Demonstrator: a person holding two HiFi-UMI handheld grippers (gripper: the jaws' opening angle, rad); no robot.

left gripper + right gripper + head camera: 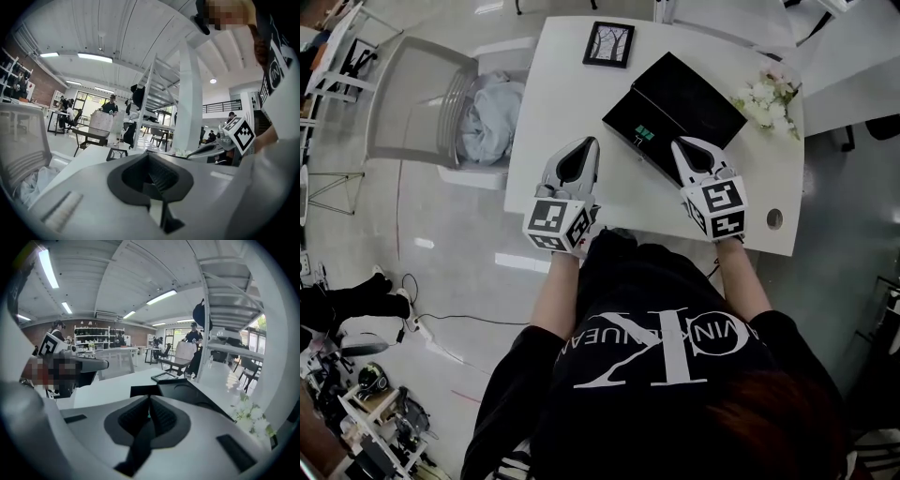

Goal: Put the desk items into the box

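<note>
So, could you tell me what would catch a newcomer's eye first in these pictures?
The black box stands out darkly on the white table, with a small framed picture beyond it to the left and white flowers at its right. Nearer the person, the left gripper and right gripper point toward it side by side, both shut and empty.

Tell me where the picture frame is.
In the head view, the picture frame lies near the white table's far edge, left of the black box.
</note>
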